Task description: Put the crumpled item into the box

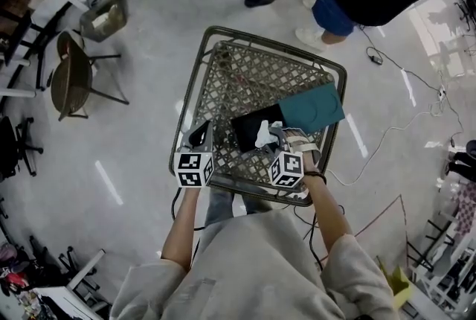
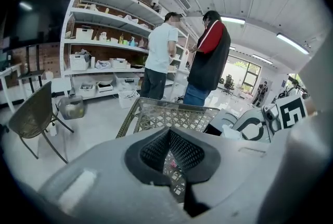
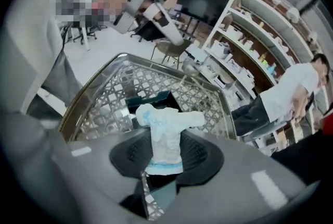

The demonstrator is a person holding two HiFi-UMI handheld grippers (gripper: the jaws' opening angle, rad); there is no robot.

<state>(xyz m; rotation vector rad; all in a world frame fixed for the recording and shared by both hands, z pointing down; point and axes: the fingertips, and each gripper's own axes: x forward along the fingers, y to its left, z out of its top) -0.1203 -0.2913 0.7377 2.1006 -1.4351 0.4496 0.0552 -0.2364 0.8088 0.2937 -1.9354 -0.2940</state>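
Transport step: right gripper (image 1: pixel 272 138) pinches the crumpled item (image 1: pixel 264 134) in part-closed jaws at the 5 o'clock edge of the box (image 1: pixel 249 126), which sits on the mesh table (image 1: pixel 245 73). The next move probably calls for advancing toward 11 o'clock over the opening, then releasing. Left gripper (image 1: pixel 199 134), at the box's 9 o'clock, is empty with its jaws narrowly apart. Only the right gripper view shows the pads clamping the item's lower half.

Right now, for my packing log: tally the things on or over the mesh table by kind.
Crumpled white item: 1
Black box: 1
Teal flat piece: 1
Total: 3
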